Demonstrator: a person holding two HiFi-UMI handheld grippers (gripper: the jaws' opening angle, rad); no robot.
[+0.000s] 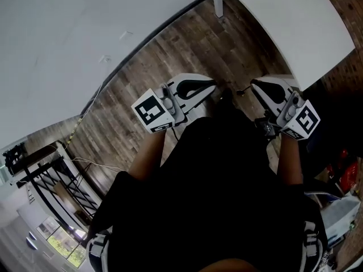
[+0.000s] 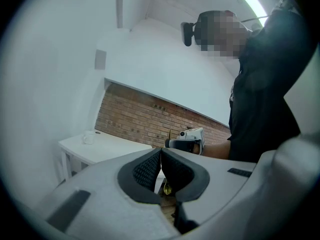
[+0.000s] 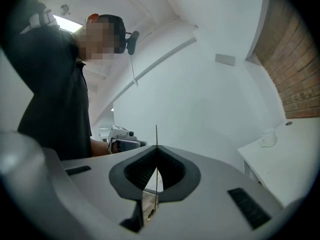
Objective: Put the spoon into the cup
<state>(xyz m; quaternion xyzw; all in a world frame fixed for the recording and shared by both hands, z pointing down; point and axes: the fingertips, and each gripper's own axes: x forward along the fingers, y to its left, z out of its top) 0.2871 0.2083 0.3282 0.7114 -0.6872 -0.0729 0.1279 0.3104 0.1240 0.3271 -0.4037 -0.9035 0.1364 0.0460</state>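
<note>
My right gripper [image 3: 156, 148] is shut on a thin spoon [image 3: 156, 134]. Its handle stands up above the pads and its bowl hangs below them. In the left gripper view the same spoon's gold bowl [image 2: 166, 188] shows through the gap under my left gripper [image 2: 161, 151], which is shut with nothing in it. A white cup [image 3: 268, 137] stands on a white table [image 3: 295, 156] against the wall, also seen as the cup [image 2: 89, 138] in the left gripper view. In the head view both grippers, left [image 1: 214, 85] and right [image 1: 253, 84], are held close in front of the body, far from the cup.
A wooden floor [image 1: 170, 55] lies below, and the white table [image 1: 283, 16] reaches in at the head view's upper right. A brick wall [image 2: 135, 119] runs behind the table. A black metal rack [image 1: 45, 180] stands at the lower left. Red items [image 1: 347, 174] lie at the right edge.
</note>
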